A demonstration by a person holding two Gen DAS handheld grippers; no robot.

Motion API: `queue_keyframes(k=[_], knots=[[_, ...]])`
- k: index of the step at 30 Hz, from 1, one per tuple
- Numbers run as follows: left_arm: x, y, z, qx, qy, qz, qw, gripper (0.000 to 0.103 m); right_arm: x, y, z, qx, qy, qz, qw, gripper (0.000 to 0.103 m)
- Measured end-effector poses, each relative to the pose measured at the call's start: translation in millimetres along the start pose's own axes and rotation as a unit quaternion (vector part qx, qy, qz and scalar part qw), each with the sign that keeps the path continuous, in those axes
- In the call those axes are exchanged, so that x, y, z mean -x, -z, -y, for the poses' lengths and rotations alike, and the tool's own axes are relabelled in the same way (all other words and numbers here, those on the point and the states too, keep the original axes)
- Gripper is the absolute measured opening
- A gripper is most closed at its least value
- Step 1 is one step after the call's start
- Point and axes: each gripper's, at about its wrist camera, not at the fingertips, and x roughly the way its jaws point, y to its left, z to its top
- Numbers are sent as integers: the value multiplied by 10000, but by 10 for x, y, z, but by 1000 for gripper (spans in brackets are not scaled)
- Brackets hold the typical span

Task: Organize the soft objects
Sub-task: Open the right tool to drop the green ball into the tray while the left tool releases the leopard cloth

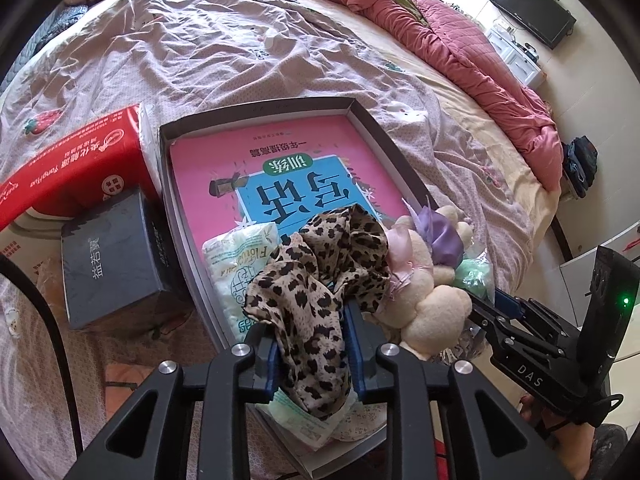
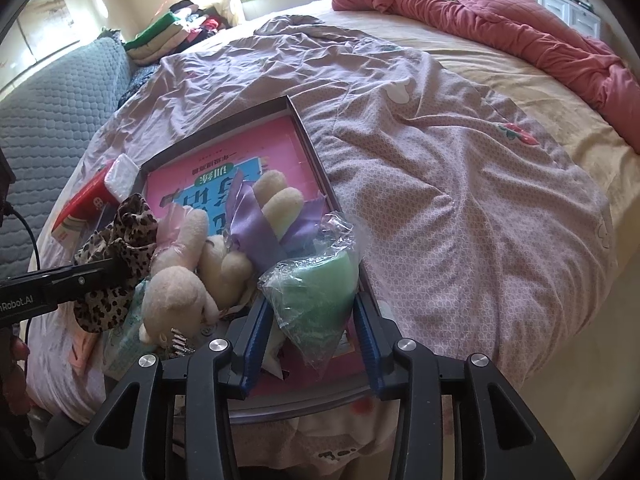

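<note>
A shallow grey box [image 1: 370, 120] [image 2: 308, 136] lies on the bed with a pink book [image 1: 304, 160] in its bottom. My left gripper [image 1: 310, 332] is shut on a leopard-print cloth [image 1: 320, 276], held over the box's near end; the cloth also shows in the right wrist view [image 2: 128, 228]. My right gripper [image 2: 312, 320] brackets a green sponge in clear plastic [image 2: 320, 292], and I cannot tell if the pads touch it. A cream plush rabbit with purple and pink ribbons [image 1: 424, 280] [image 2: 192, 276] lies in the box between the two. A tissue pack [image 1: 236, 264] lies under the cloth.
A red carton [image 1: 80, 160] and a dark box [image 1: 116, 256] sit left of the grey box. A wrinkled lilac sheet [image 2: 440, 184] covers the bed. A rumpled pink quilt [image 2: 500, 28] lies along the far side. Folded clothes [image 2: 172, 36] are stacked at the back.
</note>
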Motion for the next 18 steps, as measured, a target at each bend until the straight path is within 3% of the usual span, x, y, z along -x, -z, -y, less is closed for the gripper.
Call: queue_keyframes(k=[18], knots=[[125, 2, 47, -95, -36, 92, 9999, 49, 213, -47, -9, 33, 232, 298, 9993, 69]])
